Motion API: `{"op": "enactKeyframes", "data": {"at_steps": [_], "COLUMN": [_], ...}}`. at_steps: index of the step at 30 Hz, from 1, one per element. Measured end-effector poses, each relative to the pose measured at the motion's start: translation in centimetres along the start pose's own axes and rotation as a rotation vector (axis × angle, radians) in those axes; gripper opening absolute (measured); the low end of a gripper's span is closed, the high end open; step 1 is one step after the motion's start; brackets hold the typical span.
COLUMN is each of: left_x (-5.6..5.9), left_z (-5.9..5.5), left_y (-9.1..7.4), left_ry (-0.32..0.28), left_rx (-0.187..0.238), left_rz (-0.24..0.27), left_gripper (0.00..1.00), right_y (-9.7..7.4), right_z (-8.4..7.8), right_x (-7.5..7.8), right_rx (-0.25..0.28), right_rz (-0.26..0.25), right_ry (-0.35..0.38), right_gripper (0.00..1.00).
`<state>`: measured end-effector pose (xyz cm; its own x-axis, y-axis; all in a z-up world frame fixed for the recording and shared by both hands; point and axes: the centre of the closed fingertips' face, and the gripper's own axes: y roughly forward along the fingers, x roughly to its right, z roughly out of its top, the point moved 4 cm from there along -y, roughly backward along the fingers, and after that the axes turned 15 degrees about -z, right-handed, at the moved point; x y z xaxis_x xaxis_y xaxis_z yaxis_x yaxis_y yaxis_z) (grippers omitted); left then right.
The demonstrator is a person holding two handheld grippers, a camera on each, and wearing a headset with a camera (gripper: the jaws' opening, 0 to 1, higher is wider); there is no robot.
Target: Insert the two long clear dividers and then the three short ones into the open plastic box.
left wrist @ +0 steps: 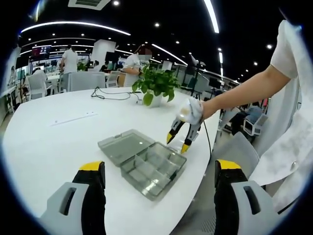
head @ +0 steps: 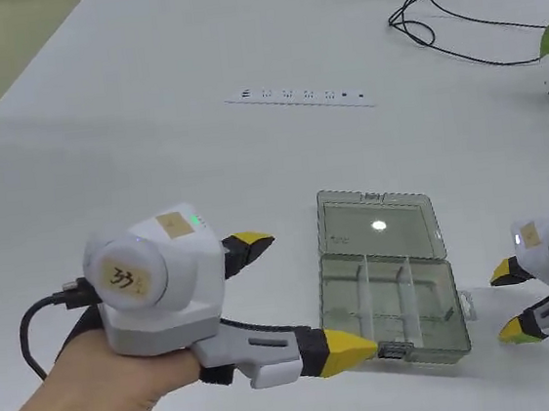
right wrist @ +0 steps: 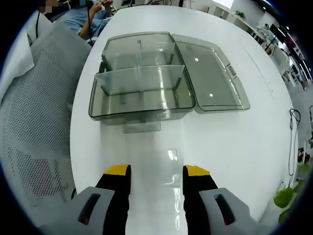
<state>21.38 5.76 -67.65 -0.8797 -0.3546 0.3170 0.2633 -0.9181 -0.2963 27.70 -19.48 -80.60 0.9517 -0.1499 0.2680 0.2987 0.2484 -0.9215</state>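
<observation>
Room: large office hall with strip lights overhead; people sit at other desks far beyond the left tongs.
Desk (head: 149,130): white and broad, with a rounded near edge.
Box (head: 392,296): grey see-through plastic, lying open between the two pairs of tongs, close to the desk's near edge.
Lid (head: 379,219): flat on the desk, hinged to the box's far side and pointing away from the person.
Dividers (right wrist: 139,78): clear walls already stand inside the box; one long wall crosses it and shorter ones meet it. The exact count is hard to tell.
Loose pieces: one clear strip (right wrist: 171,169) lies flat on the desk just ahead of the right tongs' tips. A second clear strip (right wrist: 142,126) lies against the box wall nearest those tongs.
Left tongs (head: 313,293): jaws wide apart and holding nothing, raised over the desk's near edge just beside the box.
Right tongs (head: 508,303): jaws apart, gripping nothing, low over the desk on the box's other side.
Open room: bare desk stretches ahead of the left tongs to a power strip (head: 307,96).
Far side: a black cable (head: 453,35) and a potted plant (left wrist: 156,85) sit well beyond the box.
Edge: a mesh chair (right wrist: 39,122) stands below the desk rim beside the right tongs.
</observation>
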Motion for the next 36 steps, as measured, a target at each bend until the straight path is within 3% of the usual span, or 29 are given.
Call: {"op": "enactKeyframes", "data": {"at_steps": [5, 14, 23, 28, 36], "left_x": [-0.1, -0.3, 0.0, 0.1, 0.6], "left_z": [0.2, 0.1, 0.5, 0.7, 1.3], "left_y": [-0.1, 0.0, 0.2, 0.1, 0.4], "left_ry": [0.001, 0.000, 0.007, 0.012, 0.021], "left_rx": [0.005, 0.005, 0.011, 0.009, 0.016], "left_rz": [0.003, 0.002, -0.012, -0.016, -0.032], "left_gripper": [0.94, 0.94, 0.93, 0.93, 0.91], "right_y": [0.4, 0.2, 0.4, -0.7, -4.6], "right_z": [-0.2, -0.1, -0.4, 0.0, 2.0], "right_x": [-0.1, 0.1, 0.2, 0.4, 0.6], "right_rx": [-0.020, -0.022, -0.029, -0.003, 0.065], "right_rz": [0.009, 0.010, -0.003, -0.039, -0.143], "right_ry": [-0.031, -0.017, -0.002, 0.035, 0.101], "right_gripper": [0.40, 0.33, 0.33, 0.33, 0.32]}}
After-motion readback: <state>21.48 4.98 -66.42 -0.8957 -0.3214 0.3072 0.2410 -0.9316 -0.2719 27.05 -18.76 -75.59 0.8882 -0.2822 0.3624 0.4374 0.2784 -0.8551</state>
